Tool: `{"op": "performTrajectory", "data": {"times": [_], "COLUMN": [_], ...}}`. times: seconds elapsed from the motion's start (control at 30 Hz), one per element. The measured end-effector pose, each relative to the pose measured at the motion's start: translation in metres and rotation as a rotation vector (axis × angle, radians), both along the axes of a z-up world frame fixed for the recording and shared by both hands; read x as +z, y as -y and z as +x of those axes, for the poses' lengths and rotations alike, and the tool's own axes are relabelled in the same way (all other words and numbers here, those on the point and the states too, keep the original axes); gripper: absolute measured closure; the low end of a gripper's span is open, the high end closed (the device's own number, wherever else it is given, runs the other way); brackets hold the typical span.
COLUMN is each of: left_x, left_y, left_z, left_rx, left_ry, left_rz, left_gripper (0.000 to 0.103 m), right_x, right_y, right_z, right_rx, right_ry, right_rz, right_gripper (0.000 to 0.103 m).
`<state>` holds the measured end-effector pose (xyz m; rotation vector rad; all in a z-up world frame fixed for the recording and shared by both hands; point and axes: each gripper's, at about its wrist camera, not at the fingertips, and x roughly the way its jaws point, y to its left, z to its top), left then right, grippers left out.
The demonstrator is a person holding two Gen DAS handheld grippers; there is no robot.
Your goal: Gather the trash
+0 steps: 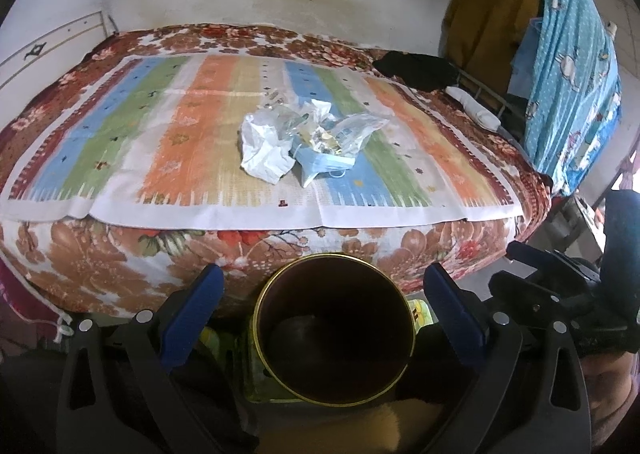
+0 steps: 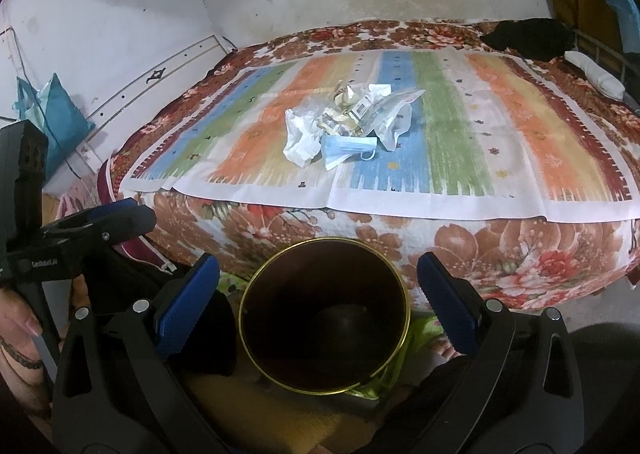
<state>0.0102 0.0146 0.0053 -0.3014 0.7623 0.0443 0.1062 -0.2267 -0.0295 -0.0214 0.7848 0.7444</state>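
On the striped mat of the bed, a light, soft heap of crumpled white paper, clear plastic wrappers and a blue face mask is lying beyond the dark gold-rimmed bin, while the left gripper and right gripper are hovering with jaws released and empty, probably best pinching a raised fold.

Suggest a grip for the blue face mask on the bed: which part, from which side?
Take the face mask by its near folded edge, coming from the front of the bed. That edge is clear and faces the bin; its far side is tucked under the wrappers. Both grippers are open and empty.
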Motion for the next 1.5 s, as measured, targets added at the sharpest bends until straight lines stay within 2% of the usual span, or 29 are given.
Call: {"op": "performTrajectory", "data": {"times": [0.37,0.47,0.8,1.0,1.17,1.5], "left_x": [0.009,0.013,0.018,0.015,0.007,-0.011], "left_y": [-0.011,-0.014,-0.014,-0.017,-0.019,-0.022], "left_z": [0.037,0.047,0.087,0.113,0.137,0.182], "left_rx": [0.026,0.043,-0.003,-0.039,-0.041,-0.07], "left_ry": [-0.043,-0.046,-0.11,-0.162,-0.217,-0.25], "left_rz": [0.069,0.111,0.256,0.318,0.4,0.494], "left_gripper": [0.006,0.006,0.006,0.006,0.006,0.008], "right_x": [0.007,0.009,0.013,0.019,0.018,0.014], "right_y": [-0.021,-0.024,-0.027,-0.033,-0.037,-0.053], "right_z": [0.045,0.06,0.108,0.14,0.163,0.204], "right_rx": [-0.019,-0.029,-0.095,-0.139,-0.165,-0.184], "right_ry": [-0.009,-0.02,-0.066,-0.062,-0.079,-0.089], "right_rz": [-0.015,-0.014,-0.025,-0.055,-0.061,-0.091], "right_gripper": [0.009,0.009,0.009,0.009,0.009,0.011]}}
